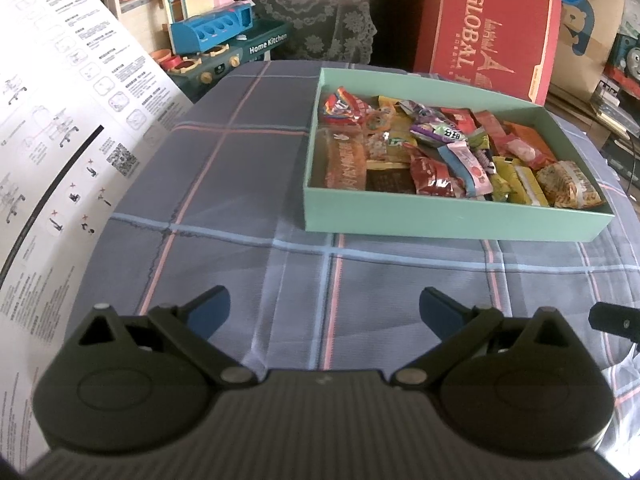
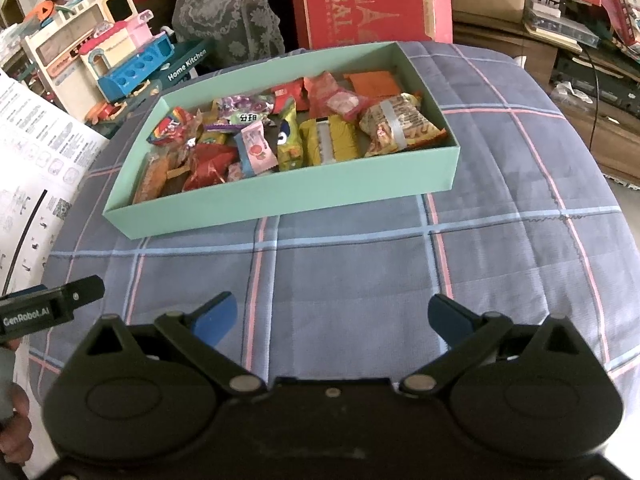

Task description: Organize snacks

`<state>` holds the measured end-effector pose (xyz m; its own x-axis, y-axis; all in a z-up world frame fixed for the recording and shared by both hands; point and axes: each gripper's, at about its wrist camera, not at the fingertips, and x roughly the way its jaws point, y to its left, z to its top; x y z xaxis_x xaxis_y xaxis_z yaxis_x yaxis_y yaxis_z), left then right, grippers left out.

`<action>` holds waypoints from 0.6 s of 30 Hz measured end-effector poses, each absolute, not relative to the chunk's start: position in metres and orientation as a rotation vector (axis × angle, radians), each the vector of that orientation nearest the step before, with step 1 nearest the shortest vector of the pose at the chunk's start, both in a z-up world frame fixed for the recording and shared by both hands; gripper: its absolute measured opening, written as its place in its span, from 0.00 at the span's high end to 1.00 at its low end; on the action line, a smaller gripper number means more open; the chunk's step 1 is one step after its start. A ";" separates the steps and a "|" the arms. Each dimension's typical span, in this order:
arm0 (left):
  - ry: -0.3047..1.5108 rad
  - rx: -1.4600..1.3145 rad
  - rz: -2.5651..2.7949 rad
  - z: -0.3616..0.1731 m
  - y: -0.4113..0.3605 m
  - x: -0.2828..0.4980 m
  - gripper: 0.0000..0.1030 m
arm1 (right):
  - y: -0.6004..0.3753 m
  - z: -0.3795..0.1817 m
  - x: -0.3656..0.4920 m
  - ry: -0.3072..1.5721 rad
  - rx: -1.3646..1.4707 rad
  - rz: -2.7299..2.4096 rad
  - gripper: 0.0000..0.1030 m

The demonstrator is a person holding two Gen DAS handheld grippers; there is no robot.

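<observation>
Both tools hang wide and empty over the checked cloth, left tool (image 1: 325,308) and right tool (image 2: 332,316), short of the green box (image 2: 280,196). The snacks (image 2: 288,132) lie heaped inside it; a careless pinch could drag neighbours out.

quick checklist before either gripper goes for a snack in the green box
1. Left gripper open, nothing between fingers: ok.
2. Right gripper open, nothing held: ok.
3. Green box uncovered, flat on the plaid cloth: ok.
4. Cloth between grippers and box free of obstacles: ok.
5. Snacks separated for a clean single grasp: not ok, they overlap in a heap.
6. Where sorted snacks go: cannot tell.
</observation>
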<state>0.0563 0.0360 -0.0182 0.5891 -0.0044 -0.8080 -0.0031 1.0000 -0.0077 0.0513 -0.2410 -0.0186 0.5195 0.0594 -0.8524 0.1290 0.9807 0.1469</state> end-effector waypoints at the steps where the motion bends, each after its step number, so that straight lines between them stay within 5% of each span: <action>1: 0.941 -0.009 -0.001 -0.018 0.036 0.057 0.00 | -0.241 -0.018 0.052 1.025 0.201 -0.043 0.00; 18: 0.936 0.001 -0.018 -0.015 0.032 0.056 0.00 | -0.243 -0.016 0.052 1.020 0.193 -0.052 0.00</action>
<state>0.0564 0.0324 -0.0152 0.5931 -0.0151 -0.8050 0.0161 0.9998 -0.0068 0.0517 -0.2434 -0.0156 0.5240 0.0467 -0.8504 0.1333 0.9817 0.1360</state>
